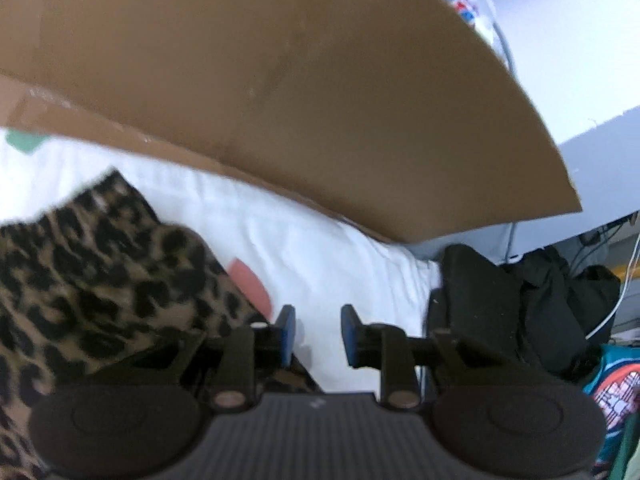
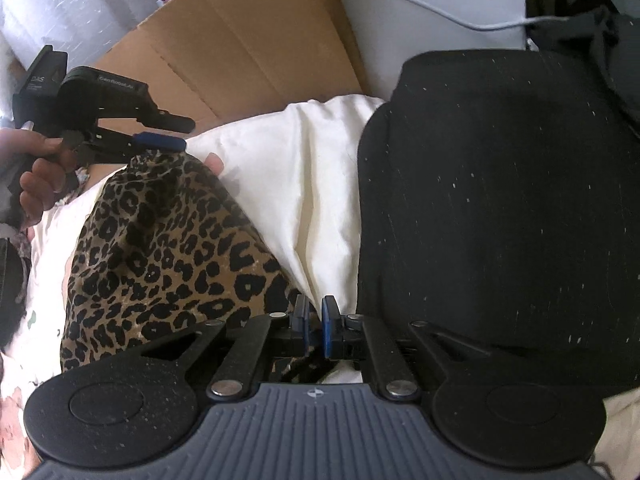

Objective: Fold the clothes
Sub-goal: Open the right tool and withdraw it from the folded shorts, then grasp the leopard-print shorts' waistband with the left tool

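Left gripper (image 1: 318,334): jaws parted, blue pads (image 1: 287,330) apart with nothing between them; white sheet shows through the gap. In the right wrist view it hangs just above the far end of the garment, carried by a hand (image 2: 38,172).
Right gripper (image 2: 314,328): jaws parted by a narrow slit only; pads (image 2: 329,326) clear of each other. A strip of patterned cloth lies under the jaws; whether any of it sits in the slit cannot be told.
Leopard-print garment (image 2: 168,248): bunched in a long heap on the white sheet, running from the right gripper at the near edge up to the left gripper. In the left wrist view it lies left of the jaws and passes under the left finger.
White sheet (image 2: 304,184): creased, covers the surface beneath the garment; a pink patch (image 1: 250,284) shows just beside the garment's edge.
Black cushion (image 2: 500,208): on the right side of the surface, touching the sheet's right edge, speckled with lint.
Cardboard (image 1: 280,92): large flat panel along the far edge of the surface, leaning over the sheet.
White cable (image 2: 440,10): runs past the far right corner, behind the cushion.
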A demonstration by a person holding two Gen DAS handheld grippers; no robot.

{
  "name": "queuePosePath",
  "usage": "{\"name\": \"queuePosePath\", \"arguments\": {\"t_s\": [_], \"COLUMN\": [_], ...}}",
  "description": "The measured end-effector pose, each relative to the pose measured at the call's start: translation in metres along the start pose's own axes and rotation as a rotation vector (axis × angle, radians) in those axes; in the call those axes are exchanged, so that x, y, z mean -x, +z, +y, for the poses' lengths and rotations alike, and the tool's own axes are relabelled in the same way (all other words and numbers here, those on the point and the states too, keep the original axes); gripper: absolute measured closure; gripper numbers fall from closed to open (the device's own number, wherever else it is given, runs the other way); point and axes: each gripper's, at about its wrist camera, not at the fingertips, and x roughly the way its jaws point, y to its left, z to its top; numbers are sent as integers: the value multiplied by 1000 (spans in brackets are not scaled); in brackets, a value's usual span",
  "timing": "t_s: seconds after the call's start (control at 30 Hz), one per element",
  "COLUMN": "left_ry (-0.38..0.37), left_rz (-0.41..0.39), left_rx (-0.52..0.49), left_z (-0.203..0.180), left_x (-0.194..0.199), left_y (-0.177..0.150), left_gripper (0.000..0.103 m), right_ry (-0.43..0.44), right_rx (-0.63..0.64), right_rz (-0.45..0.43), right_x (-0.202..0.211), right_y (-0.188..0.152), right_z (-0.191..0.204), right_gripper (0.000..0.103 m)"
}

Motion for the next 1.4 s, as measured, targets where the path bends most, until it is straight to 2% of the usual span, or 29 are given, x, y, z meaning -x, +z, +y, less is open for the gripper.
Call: {"name": "queuePosePath", "arguments": {"t_s": [0.3, 0.57, 0.73, 0.83, 0.87, 0.9, 0.93, 1.03, 1.17, 1.2, 1.3, 1.4], "left_ry": [77, 135, 162, 192, 206, 224, 238, 239, 223, 209, 162, 125], "left_rz": [67, 108, 112, 122, 126, 130, 134, 142, 140, 135, 117, 103], "left_rx": [23, 14, 30, 9, 2, -4, -7, -6, -26, -26, 0, 14], "left_z": [6, 7, 7, 1, 0, -1, -1, 0, -2, -2, -1, -2], "left_x": [-28, -37, -43, -46, -47, -48, -49, -48, -45, -42, -34, -27], "left_y": [-27, -36, -37, -37, -36, -36, -36, -34, -33, -32, -29, -25], "left_gripper": [78, 79, 78, 79, 81, 89, 92, 101, 103, 103, 103, 103], "right_ry": [2, 25, 38, 27, 22, 17, 12, -10, -12, -8, -13, -7], "right_rx": [-11, -14, 30, 53, 51, 49, 47, 47, 34, 36, 50, 57], "right_rz": [4, -8, -15, -14, -14, -14, -14, 12, 21, 19, 12, 9], "right_x": [-6, 0, 2, 0, -2, -3, -5, -14, -17, -15, -9, -2], "right_y": [-7, -10, -13, -12, -12, -11, -11, -10, -11, -12, -14, -14], "right_z": [0, -6, -1, 4, 4, 4, 4, 4, 2, 2, 3, 5], "right_gripper": [95, 92, 78, 75, 75, 75, 75, 75, 75, 77, 96, 100]}}
